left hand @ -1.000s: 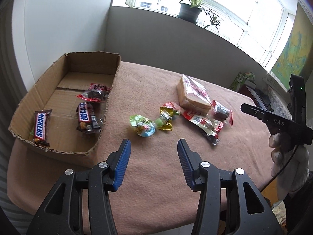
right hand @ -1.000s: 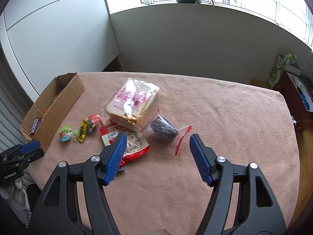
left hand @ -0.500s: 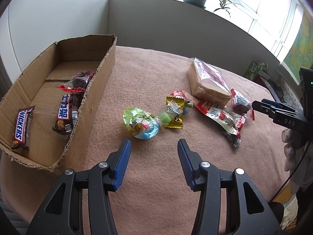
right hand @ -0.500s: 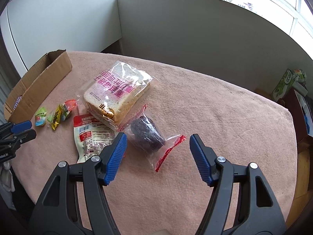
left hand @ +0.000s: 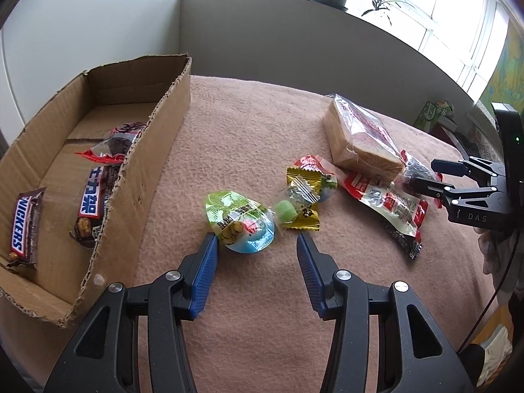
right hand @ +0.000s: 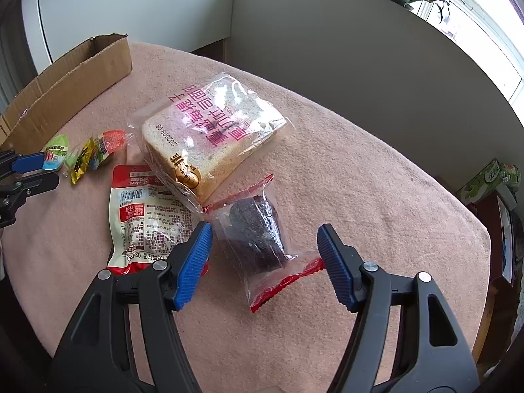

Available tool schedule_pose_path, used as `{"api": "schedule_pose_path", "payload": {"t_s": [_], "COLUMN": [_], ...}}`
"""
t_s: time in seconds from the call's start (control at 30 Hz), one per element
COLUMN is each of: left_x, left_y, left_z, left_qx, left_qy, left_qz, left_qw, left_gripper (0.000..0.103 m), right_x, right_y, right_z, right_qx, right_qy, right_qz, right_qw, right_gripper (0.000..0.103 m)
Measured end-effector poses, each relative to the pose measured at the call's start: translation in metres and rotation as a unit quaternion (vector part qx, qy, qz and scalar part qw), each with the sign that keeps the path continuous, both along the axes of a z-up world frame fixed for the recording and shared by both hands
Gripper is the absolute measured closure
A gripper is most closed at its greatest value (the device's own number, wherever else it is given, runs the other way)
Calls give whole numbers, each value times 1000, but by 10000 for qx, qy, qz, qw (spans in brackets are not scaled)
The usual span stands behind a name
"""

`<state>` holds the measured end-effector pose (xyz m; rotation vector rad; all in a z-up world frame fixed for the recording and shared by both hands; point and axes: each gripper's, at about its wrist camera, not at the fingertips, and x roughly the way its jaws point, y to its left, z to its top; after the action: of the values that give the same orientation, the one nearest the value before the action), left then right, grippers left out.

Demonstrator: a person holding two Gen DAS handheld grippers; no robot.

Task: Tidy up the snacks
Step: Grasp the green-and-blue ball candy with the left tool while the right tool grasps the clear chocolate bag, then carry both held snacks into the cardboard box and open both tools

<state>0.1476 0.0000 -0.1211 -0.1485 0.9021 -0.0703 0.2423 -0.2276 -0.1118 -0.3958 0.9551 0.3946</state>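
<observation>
At the left end of the pink-covered table [left hand: 249, 124] stands an open cardboard box [left hand: 144, 170] holding a Snickers bar [left hand: 24, 226], a second chocolate bar [left hand: 93, 206] and a dark cake in a clear red-edged wrapper [left hand: 114, 145]. Just right of the box, the left gripper [left hand: 255, 245] hangs over the cloth with its jaws apart and nothing clasped; the round green and blue jelly cup [left hand: 240, 224] lies at its fingertips, touching or nearly touching the left pad. Next come a small heap of wrapped candies [left hand: 303, 193], then a flat red and white snack pouch [right hand: 144, 216], with a bagged loaf of sliced bread [right hand: 213, 137] behind it. Furthest right, the right gripper [right hand: 264, 234] is spread wide and empty, its pads on either side of a dark cake in a clear red-edged bag [right hand: 258, 232] lying on the cloth, clear of both pads.
</observation>
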Motion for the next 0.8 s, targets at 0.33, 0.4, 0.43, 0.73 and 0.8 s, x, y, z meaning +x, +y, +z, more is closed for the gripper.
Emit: {"api": "schedule_pose_path", "payload": {"t_s": [0.33, 0.4, 0.43, 0.73, 0.8], "left_x": [11, 12, 12, 1, 1], "left_y": [-4, -6, -6, -9, -10], "left_z": [-6, -7, -7, 0, 0], "left_qx": [119, 175, 175, 106, 108], "left_qy": [-25, -41, -46, -149, -131], "left_qz": [73, 77, 75, 11, 0], "left_qw": [9999, 9998, 9998, 9998, 9999], "left_gripper": [72, 73, 73, 76, 77], "right_x": [3, 2, 1, -16, -20], "right_y": [-14, -17, -20, -37, -39], "right_z": [-8, -7, -5, 9, 14], "right_qx": [293, 348, 368, 552, 611], "right_qy": [186, 188, 183, 109, 75], "right_qz": [-172, -230, -248, -447, -503], "right_qw": [9993, 9990, 9988, 9974, 9968], "right_gripper": [65, 70, 70, 70, 70]}}
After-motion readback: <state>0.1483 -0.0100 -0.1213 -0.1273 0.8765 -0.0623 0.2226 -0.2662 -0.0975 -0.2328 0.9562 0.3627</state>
